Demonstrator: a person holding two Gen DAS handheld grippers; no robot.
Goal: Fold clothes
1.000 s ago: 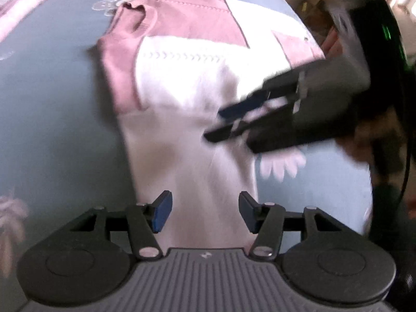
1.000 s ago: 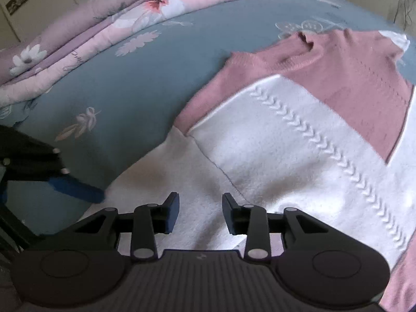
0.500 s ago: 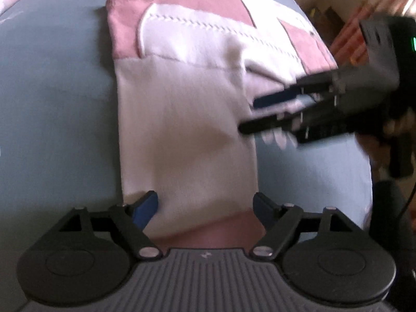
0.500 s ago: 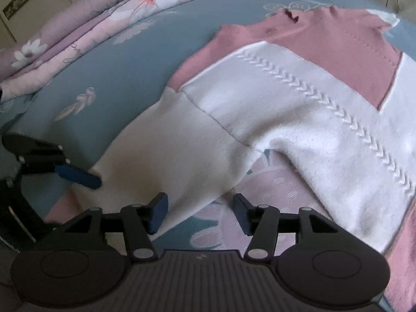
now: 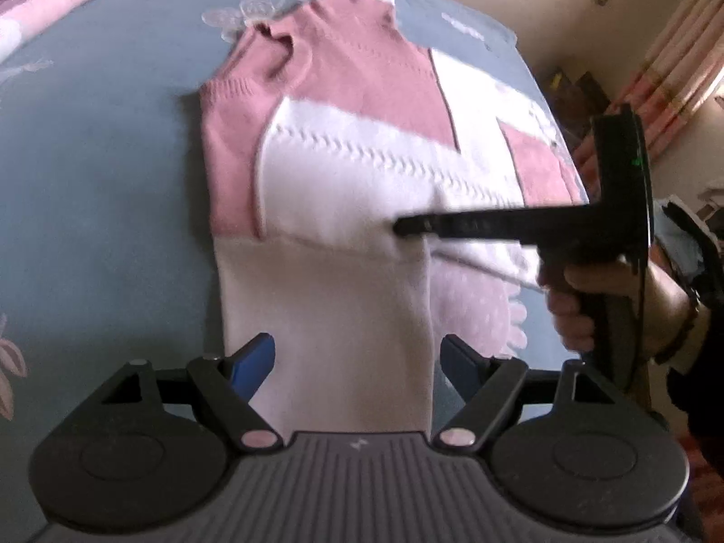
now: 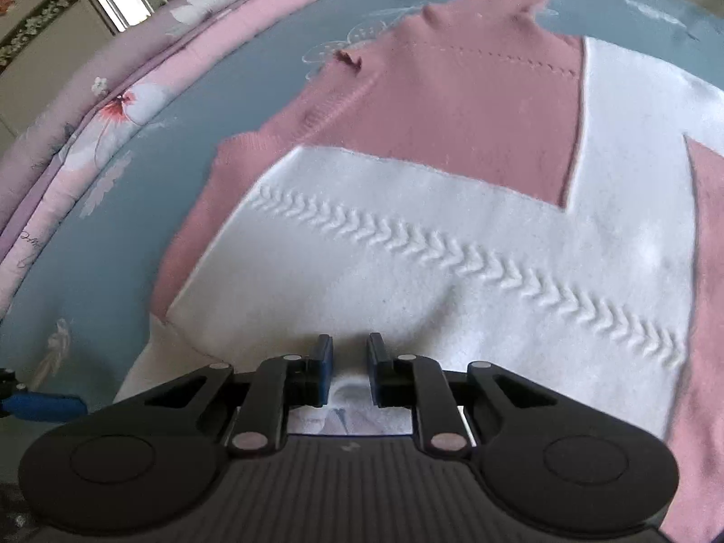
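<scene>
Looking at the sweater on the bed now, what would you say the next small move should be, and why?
Probably close the left gripper on the white sleeve lying between its open jaws. The right gripper, jaws just closing, already sits at the sweater edge, so both could lift the fold.

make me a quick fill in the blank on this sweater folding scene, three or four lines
1. The sweater is white and ____.
2. It lies on a ____ floral bedsheet.
3. The left gripper has its jaws ____.
4. A ____ stitch line runs across the sweater's white panel.

Missing words: pink; blue; open; chevron
</scene>
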